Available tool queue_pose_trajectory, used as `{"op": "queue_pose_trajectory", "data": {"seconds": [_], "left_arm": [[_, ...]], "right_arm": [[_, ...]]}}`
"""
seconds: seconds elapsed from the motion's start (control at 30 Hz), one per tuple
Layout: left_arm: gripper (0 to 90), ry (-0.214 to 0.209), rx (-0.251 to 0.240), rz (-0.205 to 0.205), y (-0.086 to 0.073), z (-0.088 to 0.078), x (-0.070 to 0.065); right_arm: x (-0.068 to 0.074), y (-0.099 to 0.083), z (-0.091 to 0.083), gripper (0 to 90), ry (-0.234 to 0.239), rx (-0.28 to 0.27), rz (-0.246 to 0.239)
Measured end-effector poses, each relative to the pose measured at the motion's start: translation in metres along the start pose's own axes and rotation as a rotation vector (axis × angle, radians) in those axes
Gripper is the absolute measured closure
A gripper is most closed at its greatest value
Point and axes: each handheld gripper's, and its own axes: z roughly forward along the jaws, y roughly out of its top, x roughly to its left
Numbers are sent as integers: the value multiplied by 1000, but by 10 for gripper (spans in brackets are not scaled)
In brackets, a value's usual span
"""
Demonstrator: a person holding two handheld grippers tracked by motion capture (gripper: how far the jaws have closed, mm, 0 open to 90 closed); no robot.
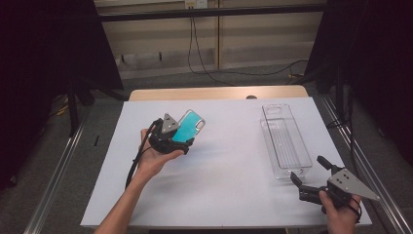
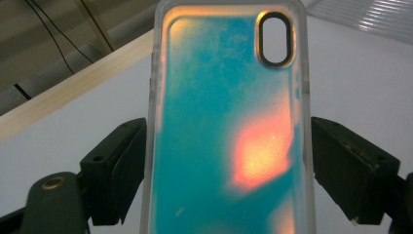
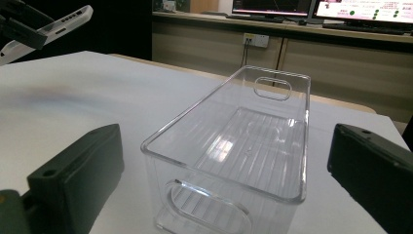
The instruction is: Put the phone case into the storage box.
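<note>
Two tools are in play: the left tool [image 1: 171,138] holds a teal phone case [image 1: 189,126] by its long edges, lifted over the bench's left half. The right tool [image 1: 311,181], jaws wide and empty, sits near the right front corner, just before a clear bin [image 1: 286,141]. The grip looks shallow, so a tilt could let the slick case slide out.

I see a table [image 1: 229,185] covered by a white sheet, with a strip of light wood showing along its far edge in the upper middle of the high view. One thing lies directly on it: a clear plastic bin [image 1: 286,140] at right of centre, its long side running away from me, open side up.
</note>
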Motion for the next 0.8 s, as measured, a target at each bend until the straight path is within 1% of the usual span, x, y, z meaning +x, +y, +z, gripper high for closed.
{"op": "queue_pose_trajectory", "data": {"seconds": [0.1,0.13,0.23,0.33,0.4,0.53,0.67,0.77,0.8], "left_arm": [[172,-6,-11,-8,-1,0,-6],[172,-6,-6,0,-1,1,-8],[172,-24,2,6,-2,1,-14],[172,-22,14,17,-3,0,-19],[172,-12,15,25,-4,-2,-22],[172,-16,13,24,-6,-7,-30],[172,-11,15,10,-10,-8,-33],[172,2,20,-10,-12,-11,-35],[172,-4,11,-30,-13,-14,-35]], "right_arm": [[0,0,0,0,-2,-5,9],[0,0,-1,0,-3,-6,12],[-1,0,0,0,-5,-9,17],[-1,0,3,0,3,-9,24],[-1,1,3,0,12,-13,17],[2,4,4,0,30,-7,14],[6,7,5,0,54,12,10],[10,12,5,0,66,23,9],[11,13,6,0,68,26,5]]}}
